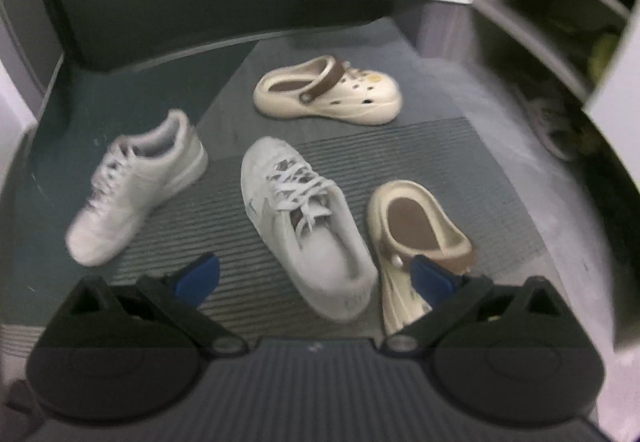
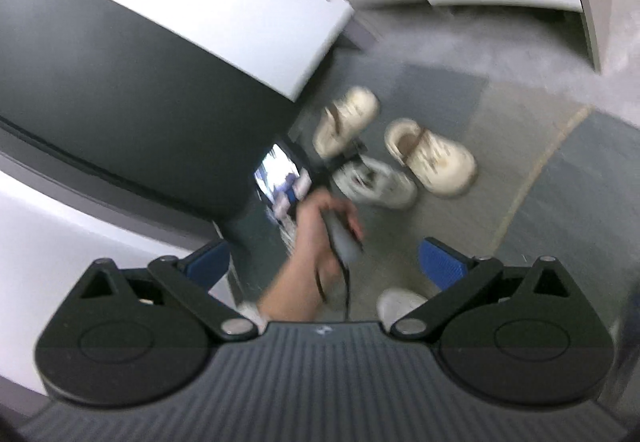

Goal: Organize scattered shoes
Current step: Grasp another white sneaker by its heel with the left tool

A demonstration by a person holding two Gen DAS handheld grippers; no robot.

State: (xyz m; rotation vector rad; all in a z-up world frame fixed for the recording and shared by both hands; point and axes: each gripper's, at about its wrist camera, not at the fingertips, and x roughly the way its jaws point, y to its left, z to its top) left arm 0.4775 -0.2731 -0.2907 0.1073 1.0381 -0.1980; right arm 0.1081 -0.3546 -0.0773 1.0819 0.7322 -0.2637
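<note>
Shoes [image 1: 308, 226] below wide, empty jaws (both grippers)

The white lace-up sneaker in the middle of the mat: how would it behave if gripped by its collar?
The white lace-up sneaker probably keeps its shape. Its loose laces would likely dangle. Its long toe may tip downward.
</note>
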